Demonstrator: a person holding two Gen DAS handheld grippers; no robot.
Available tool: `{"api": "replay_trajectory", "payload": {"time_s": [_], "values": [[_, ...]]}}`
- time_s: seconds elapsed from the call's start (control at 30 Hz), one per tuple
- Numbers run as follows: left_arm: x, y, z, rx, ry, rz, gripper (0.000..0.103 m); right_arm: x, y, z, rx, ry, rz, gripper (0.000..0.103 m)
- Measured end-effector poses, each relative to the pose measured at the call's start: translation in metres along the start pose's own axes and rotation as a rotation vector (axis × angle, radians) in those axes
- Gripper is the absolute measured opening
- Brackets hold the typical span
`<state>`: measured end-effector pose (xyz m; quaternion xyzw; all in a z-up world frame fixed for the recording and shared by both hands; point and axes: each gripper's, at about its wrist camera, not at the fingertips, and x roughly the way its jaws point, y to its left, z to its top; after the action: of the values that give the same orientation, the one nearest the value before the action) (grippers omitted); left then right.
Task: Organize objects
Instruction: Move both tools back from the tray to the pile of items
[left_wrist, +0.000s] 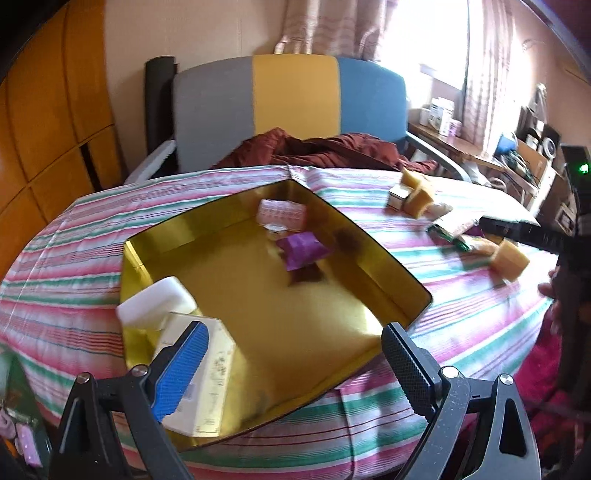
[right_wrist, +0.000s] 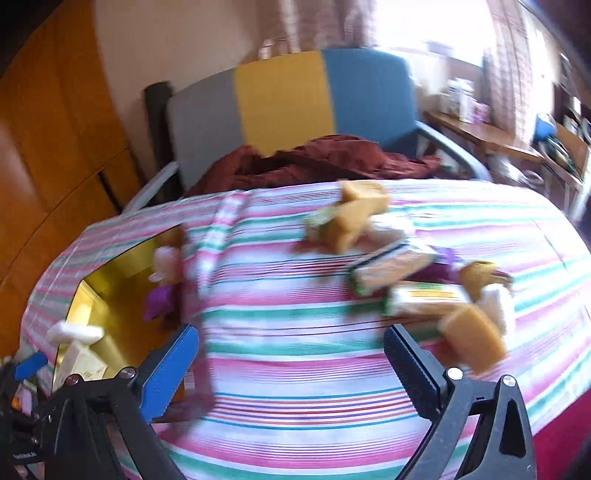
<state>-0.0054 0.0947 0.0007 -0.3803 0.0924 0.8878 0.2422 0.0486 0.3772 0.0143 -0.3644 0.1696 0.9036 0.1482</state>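
Observation:
A gold tray (left_wrist: 369, 258) lies on the striped cloth. It holds a pink patterned packet (left_wrist: 281, 214), a purple packet (left_wrist: 301, 250), a white block (left_wrist: 155, 302) and a cream box (left_wrist: 210, 365). My left gripper (left_wrist: 295, 350) hangs open over the tray's near side, the box just behind its blue finger. My right gripper (right_wrist: 291, 354) is open over bare cloth. To its right lie yellow sponges (right_wrist: 476, 341), flat packets (right_wrist: 424, 297) and a white block (right_wrist: 498, 304). The tray (right_wrist: 110, 310) is at the left of the blurred right wrist view.
An armchair (left_wrist: 295, 99) with a dark red cloth (left_wrist: 325, 147) stands behind the table. A wooden cabinet (left_wrist: 48, 122) is at the left, and a cluttered desk (left_wrist: 480, 147) by the window at the right. A hand (left_wrist: 552, 291) shows at the right edge.

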Motion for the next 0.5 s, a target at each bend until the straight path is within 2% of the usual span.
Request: {"api": "replay_trajectory", "payload": {"time_s": [0.1,0.3,0.4,0.5], "values": [[0.005,-0.008,0.003,0.017,0.016,-0.017,0.095,-0.012,-0.045,0.01,0.091,-0.023,-0.061,0.102],[0.012,-0.028,0.011,0.068,0.024,-0.048,0.094,-0.035,-0.13,0.022,0.258,-0.05,-0.255,0.102],[0.016,-0.043,0.018,0.101,0.02,-0.071,0.094,-0.039,-0.163,0.019,0.35,-0.055,-0.25,0.102],[0.022,-0.056,0.026,0.122,0.029,-0.088,0.094,-0.032,-0.188,0.008,0.485,-0.045,-0.131,0.102]]}}
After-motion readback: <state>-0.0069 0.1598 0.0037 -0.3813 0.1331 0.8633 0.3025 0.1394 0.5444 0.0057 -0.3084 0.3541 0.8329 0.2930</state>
